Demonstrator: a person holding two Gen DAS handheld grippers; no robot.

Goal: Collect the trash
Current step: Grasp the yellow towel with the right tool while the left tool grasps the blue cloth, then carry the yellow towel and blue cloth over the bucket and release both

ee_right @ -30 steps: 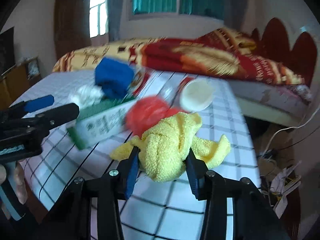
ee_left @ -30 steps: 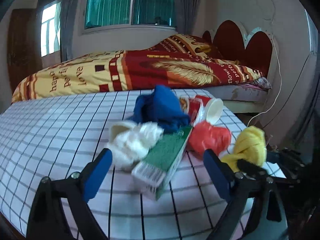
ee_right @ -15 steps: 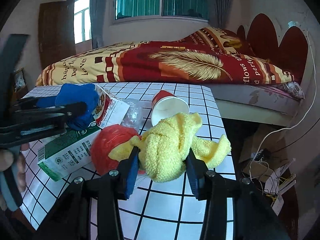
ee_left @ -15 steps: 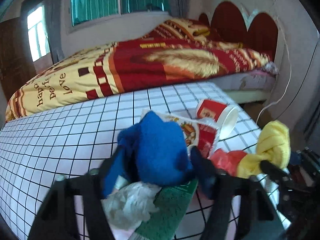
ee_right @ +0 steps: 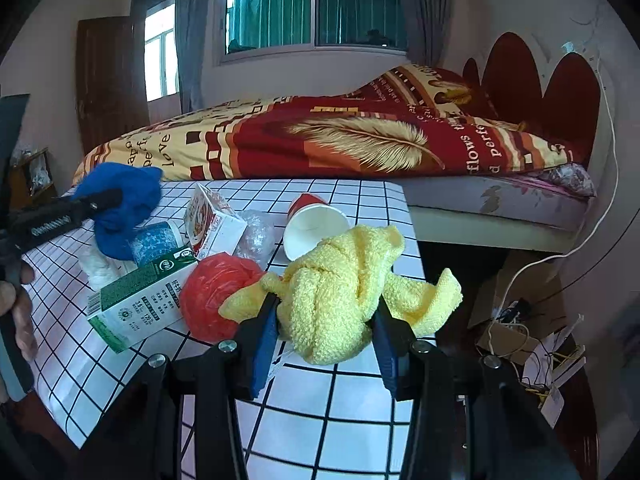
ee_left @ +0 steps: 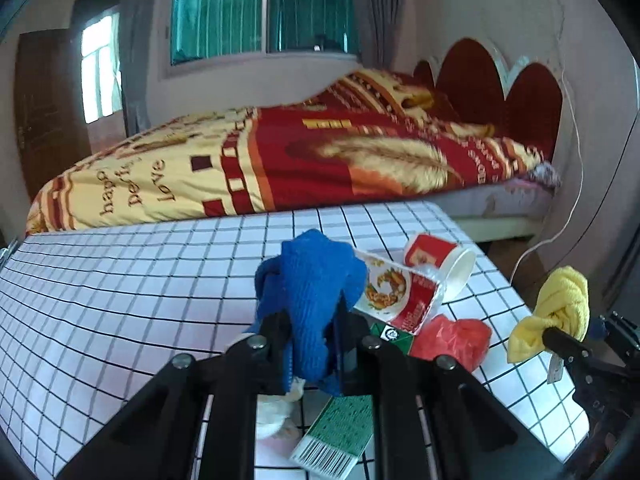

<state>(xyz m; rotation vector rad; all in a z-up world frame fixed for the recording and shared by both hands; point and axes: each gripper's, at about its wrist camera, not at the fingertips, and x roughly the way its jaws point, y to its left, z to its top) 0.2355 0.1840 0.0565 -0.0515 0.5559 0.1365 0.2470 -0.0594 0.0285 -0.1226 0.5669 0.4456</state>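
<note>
My left gripper is shut on a blue knitted cloth, held above a heap of trash; it also shows in the right wrist view. My right gripper is shut on a yellow towel, lifted at the table's right end; the towel shows in the left wrist view. The heap on the checked table holds a green carton, a red plastic bag, a red-and-white carton, a red paper cup, a clear wrapper, a blue can and white tissue.
A bed with a red and yellow blanket runs behind the table. To the right of the table the floor holds a cardboard box with cables. A white cord hangs along the wall. A wooden door is at far left.
My left gripper moved forward over the heap, closed on the blue cloth and lifted it. My right gripper kept the yellow towel and stayed near the table's right end.
</note>
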